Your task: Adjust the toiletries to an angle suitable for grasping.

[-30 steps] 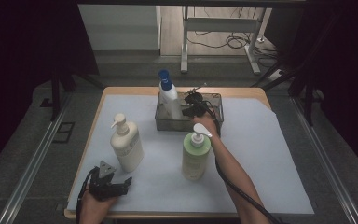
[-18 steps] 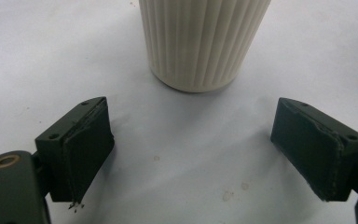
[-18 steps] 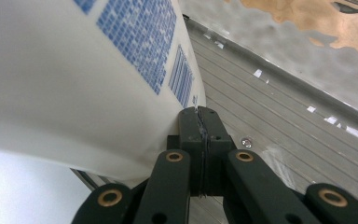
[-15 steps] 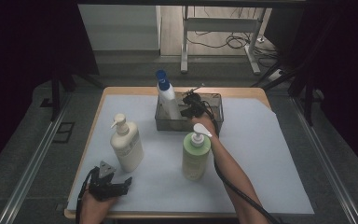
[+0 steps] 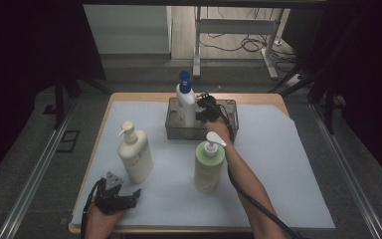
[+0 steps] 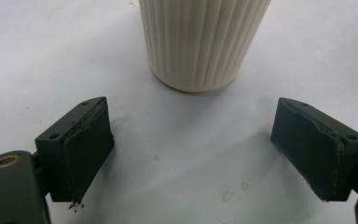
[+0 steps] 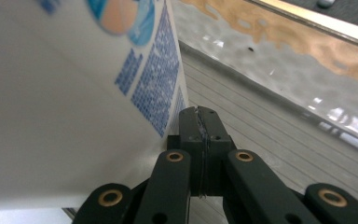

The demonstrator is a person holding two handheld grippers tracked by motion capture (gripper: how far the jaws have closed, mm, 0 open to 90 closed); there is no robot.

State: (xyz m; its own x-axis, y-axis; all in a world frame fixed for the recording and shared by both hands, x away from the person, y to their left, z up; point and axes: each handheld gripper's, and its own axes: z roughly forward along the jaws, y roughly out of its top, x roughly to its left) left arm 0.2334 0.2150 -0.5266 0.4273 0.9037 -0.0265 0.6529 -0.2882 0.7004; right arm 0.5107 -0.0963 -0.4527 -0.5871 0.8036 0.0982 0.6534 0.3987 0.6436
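A white bottle with a blue cap stands in the left part of a grey see-through tray at the back of the table. My right gripper reaches into the tray just right of that bottle. In the right gripper view its jaws are shut together with nothing between them, and the white bottle's printed side lies close against their left. My left gripper rests near the front left edge, open and empty. A ribbed cream pump bottle stands just beyond its jaws.
The cream pump bottle stands front left and a green pump bottle stands mid-table, close beside my right forearm. A white sheet covers the wooden table. Dark floor and rails lie on both sides.
The white bottle's blue cap has shifted to the right, so the bottle stands more upright in the tray. Both hands have kept their places.
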